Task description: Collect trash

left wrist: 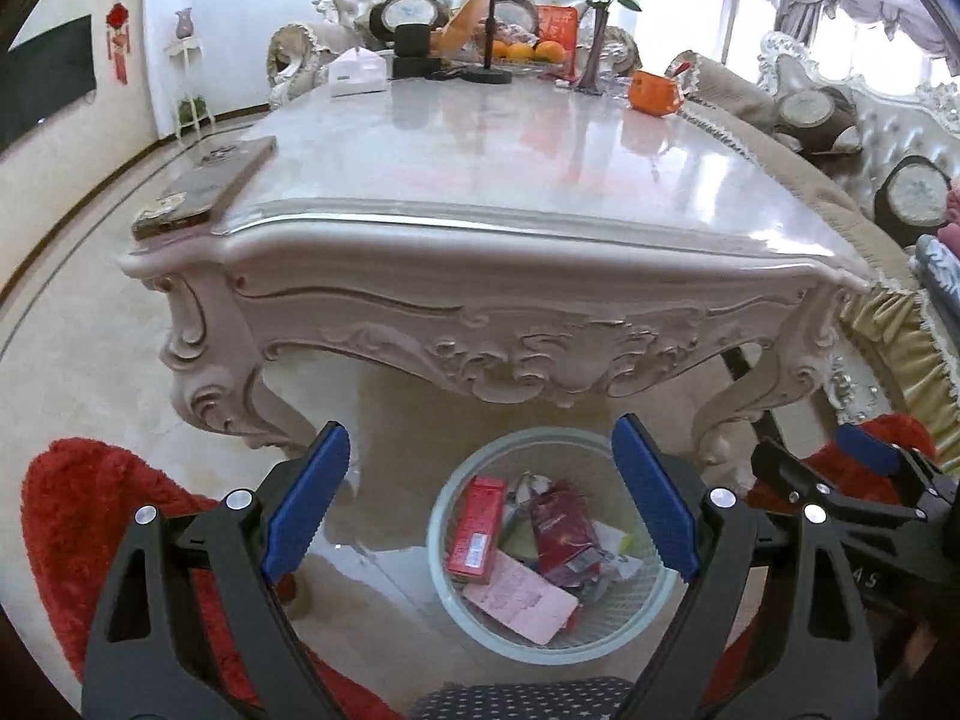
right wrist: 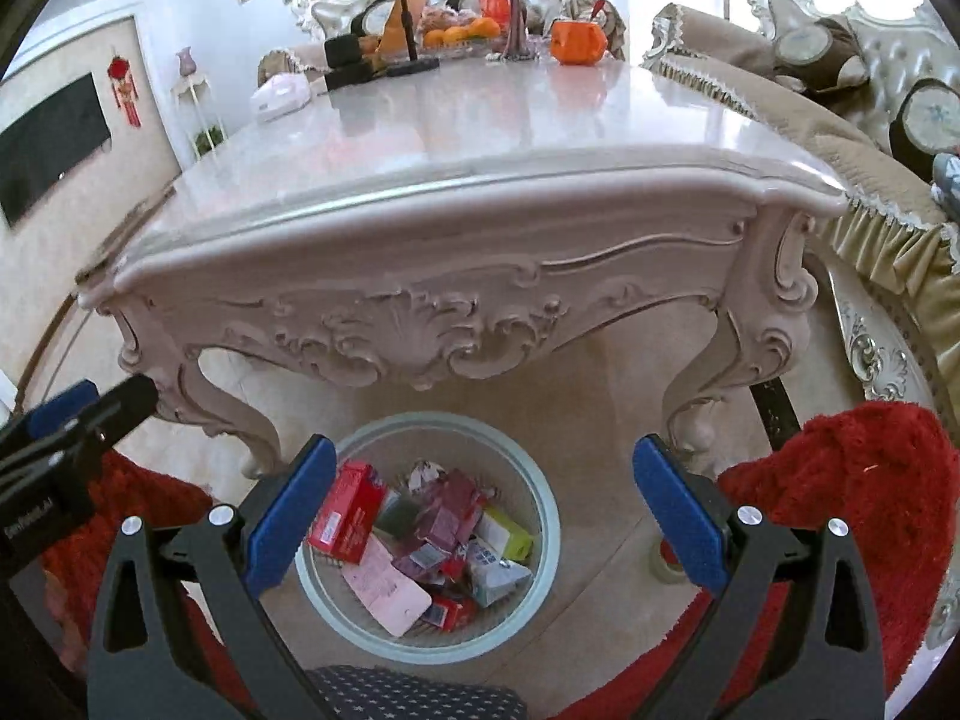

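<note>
Both tools hang wide open and hold nothing: the left tool (left wrist: 480,492) and the right tool (right wrist: 483,498). Below them, the round bin (right wrist: 549,516) on the floor is full of trash (right wrist: 420,540), near the white table (right wrist: 456,252).

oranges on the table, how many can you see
3, in a row on the fruit dish at the table's far end: left orange, middle orange, right orange. More may be hidden behind them.

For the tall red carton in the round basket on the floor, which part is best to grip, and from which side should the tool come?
Grip the tall red carton near its upper end, coming from above. It leans against the wall of the round pale basket, its long sides seem free there, and other trash crowds its lower end. The open left tool would likely need its fingers set across the narrow width.
</note>
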Demonstrator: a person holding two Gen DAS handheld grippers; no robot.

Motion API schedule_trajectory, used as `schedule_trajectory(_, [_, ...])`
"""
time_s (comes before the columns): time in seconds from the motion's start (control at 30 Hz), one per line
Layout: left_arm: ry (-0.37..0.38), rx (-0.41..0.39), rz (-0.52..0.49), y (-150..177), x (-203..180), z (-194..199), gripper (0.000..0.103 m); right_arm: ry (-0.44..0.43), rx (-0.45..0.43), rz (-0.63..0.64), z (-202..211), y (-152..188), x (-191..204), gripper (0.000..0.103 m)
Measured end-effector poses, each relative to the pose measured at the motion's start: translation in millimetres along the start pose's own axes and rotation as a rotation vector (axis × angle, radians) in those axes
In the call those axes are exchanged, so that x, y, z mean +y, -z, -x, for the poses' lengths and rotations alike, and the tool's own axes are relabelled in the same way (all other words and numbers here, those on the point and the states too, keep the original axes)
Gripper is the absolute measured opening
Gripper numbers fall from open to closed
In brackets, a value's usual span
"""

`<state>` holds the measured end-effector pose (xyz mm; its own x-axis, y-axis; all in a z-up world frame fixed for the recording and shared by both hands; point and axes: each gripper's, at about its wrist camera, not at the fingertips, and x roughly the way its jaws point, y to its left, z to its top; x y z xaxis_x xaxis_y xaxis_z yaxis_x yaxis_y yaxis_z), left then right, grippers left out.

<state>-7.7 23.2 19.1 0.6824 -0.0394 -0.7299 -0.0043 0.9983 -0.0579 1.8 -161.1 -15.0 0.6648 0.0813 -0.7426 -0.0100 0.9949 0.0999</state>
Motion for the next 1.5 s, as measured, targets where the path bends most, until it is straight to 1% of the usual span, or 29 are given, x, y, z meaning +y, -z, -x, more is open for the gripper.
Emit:
schedule_trajectory(0.13, [-0.002,0.005,-0.004,2.2,0.8,-0.3,0.087,0.003,-0.006,0.017,2.1,0.8,5.8,0.095])
schedule_trajectory(0.3, [-0.014,-0.019,-0.011,4.5,2.3,3.4,0.087,0.017,-0.015,0.045,4.8,0.7,12.8,0.095])
schedule_trajectory(0.47, [-0.002,-0.029,-0.022,6.4,1.0,6.6,0.087,0.020,-0.017,0.063,6.3,1.0,18.0,0.095])
schedule_trajectory(0.57, [-0.039,-0.049,-0.025,5.4,0.8,10.2,0.087,0.025,-0.028,0.081,8.3,-1.2,22.6,0.095])
schedule_trajectory(0.63, [-0.046,-0.055,-0.024,4.5,2.7,11.6,0.087,0.020,-0.037,0.086,9.7,-2.4,25.0,0.095])
schedule_trajectory(0.73, [-0.028,-0.054,-0.008,3.8,6.4,11.7,0.087,0.015,-0.042,0.099,10.4,-2.8,28.6,0.095])
schedule_trajectory(0.83, [-0.026,-0.046,-0.001,2.7,8.2,11.2,0.087,0.012,-0.043,0.112,10.1,-2.6,31.1,0.095])
schedule_trajectory(1.0, [0.015,-0.057,0.014,2.2,10.7,13.9,0.087,0.011,-0.044,0.102,10.0,-3.6,31.3,0.095])
schedule_trajectory(1.17, [-0.002,-0.047,0.017,2.1,10.3,12.3,0.087,0.014,-0.046,0.097,10.5,-3.9,29.3,0.095])
schedule_trajectory(1.5, [-0.010,-0.047,-0.005,3.0,6.2,13.1,0.087,0.018,-0.049,0.103,11.1,-6.4,29.5,0.095])
